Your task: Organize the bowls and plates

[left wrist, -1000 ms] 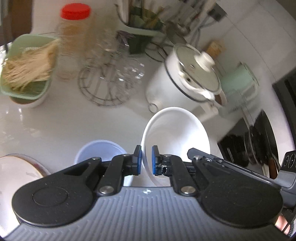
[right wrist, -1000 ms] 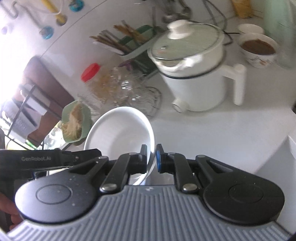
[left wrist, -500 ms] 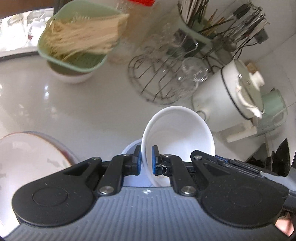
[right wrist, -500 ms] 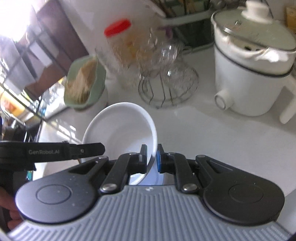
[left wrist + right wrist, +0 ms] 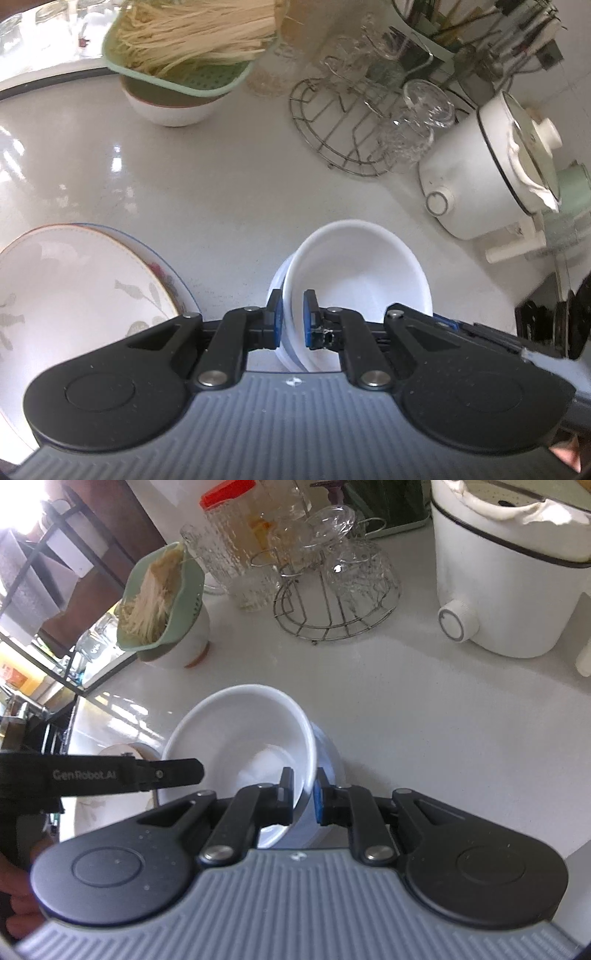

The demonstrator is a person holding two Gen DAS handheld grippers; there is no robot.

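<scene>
A white bowl [image 5: 358, 273] hangs tilted between my two grippers, low over the white counter. My left gripper [image 5: 291, 319] is shut on its near rim, with a blue pad on each side of the wall. My right gripper [image 5: 303, 797] is shut on the opposite rim of the white bowl [image 5: 240, 738]. A pale blue bowl [image 5: 330, 753] stands on the counter directly under it, and its rim [image 5: 275, 284] peeks out on the left. The white bowl sits partly inside it. A stack of patterned plates [image 5: 74, 288] lies at the left.
At the back stand a green colander of noodles [image 5: 192, 48] on a white bowl, a wire rack with glasses [image 5: 354, 122] and a white electric pot [image 5: 487, 177]. A red-lidded jar [image 5: 229, 494] is behind the rack. The counter's edge runs at the far left.
Both grippers have come down with the white bowl, which now rests partly in the blue bowl. The plate stack has come into view at the left.
</scene>
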